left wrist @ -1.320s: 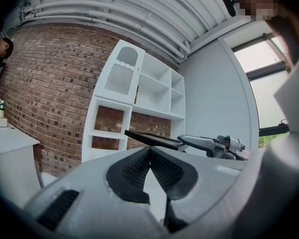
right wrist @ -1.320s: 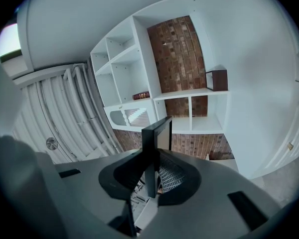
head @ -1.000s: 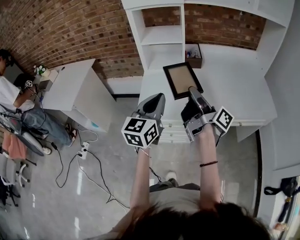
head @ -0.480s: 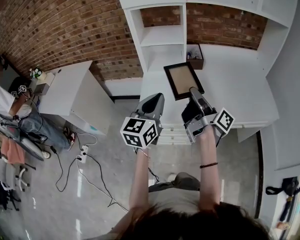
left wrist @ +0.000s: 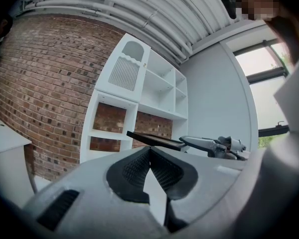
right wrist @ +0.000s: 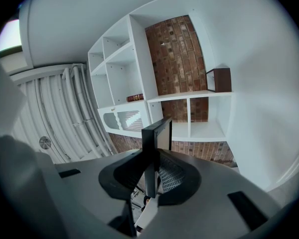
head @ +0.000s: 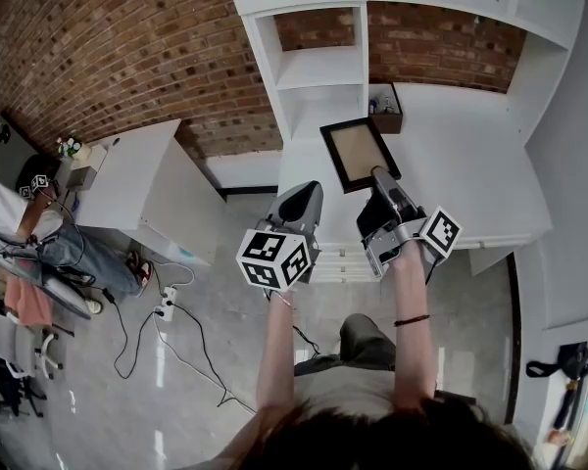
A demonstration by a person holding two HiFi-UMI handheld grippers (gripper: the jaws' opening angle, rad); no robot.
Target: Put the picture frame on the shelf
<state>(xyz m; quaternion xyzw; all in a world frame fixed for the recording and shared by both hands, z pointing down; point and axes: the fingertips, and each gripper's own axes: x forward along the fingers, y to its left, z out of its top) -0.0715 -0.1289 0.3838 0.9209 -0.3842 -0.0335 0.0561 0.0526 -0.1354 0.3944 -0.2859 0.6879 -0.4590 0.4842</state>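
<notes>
Head view: right tongs (head: 377, 175) clamp picture frame (head: 358, 153), long axis toward shelf (head: 318, 69), seemingly face-up; left tongs (head: 309, 192) closed.

Looks like an office or studio workroom, not a home. Has a bare brick wall (head: 127, 47), white built-in shelves (head: 318, 67) and a plain white desk (head: 137, 174). Shows a power strip (head: 165, 297) with loose cables (head: 191, 355) across a grey floor (head: 98, 390), a seated person (head: 5, 209) at another workstation, and exposed ceiling pipes (left wrist: 89, 4).
</notes>
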